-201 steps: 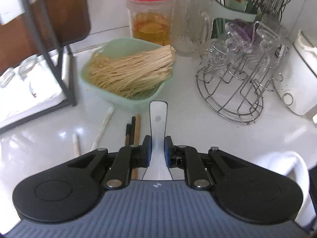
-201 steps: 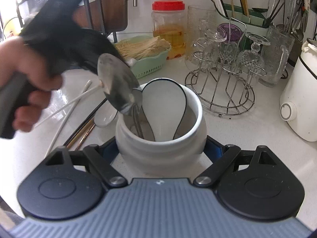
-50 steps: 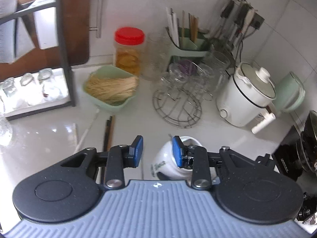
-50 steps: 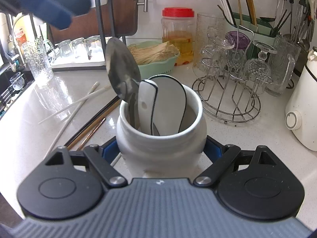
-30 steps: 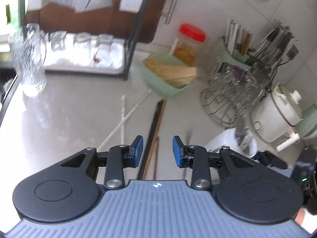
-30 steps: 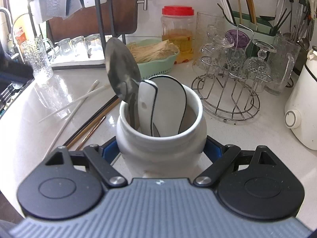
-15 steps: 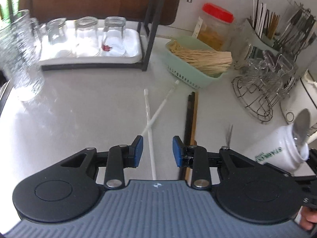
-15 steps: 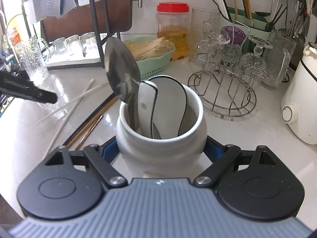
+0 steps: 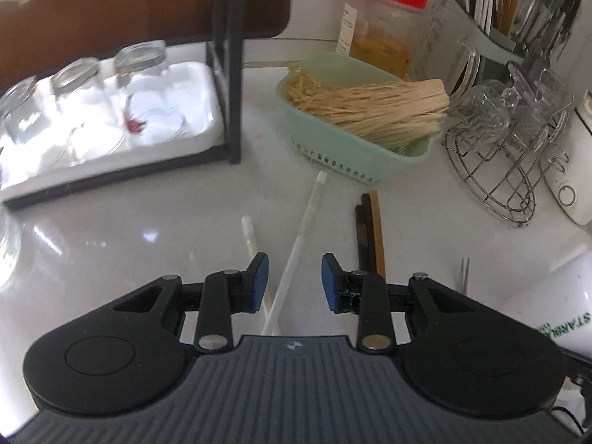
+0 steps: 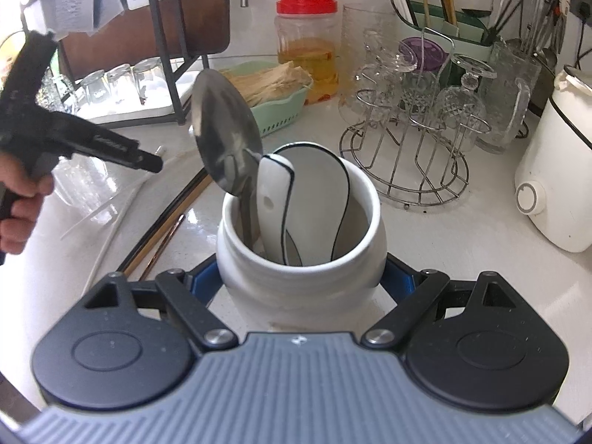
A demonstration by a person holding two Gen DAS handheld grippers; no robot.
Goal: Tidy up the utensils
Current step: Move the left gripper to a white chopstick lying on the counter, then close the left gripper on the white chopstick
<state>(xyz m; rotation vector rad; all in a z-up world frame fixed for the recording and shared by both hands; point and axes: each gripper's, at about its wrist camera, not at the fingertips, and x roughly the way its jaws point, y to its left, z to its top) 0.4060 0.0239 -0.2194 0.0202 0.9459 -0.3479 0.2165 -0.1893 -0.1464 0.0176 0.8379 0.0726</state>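
Left tongs (image 9: 292,277): spread apart, nothing between the blue pads (image 9: 259,281); tilted down over the surface (image 9: 111,229), a long white chopstick (image 9: 296,244) running up through the gap below them.
Left hand (image 10: 22,214): seen from the right wrist view, left of the white jar (image 10: 301,259), fingers curled round the handle, tongs reaching toward the jar.
Right tongs (image 10: 301,281): closed round the white jar's belly, one pad on each side, held level.
Jar contents: a metal spoon (image 10: 225,144) leaning out to the jar's left and two white ceramic spoons (image 10: 310,192), bowls up.
Loose utensils: white chopsticks and a dark and brown chopstick bundle (image 9: 370,233) lie on the surface left of the jar.
Behind the jar: green basket (image 9: 355,148) of pale sticks; wire glass rack (image 10: 407,170) to the jar's right.
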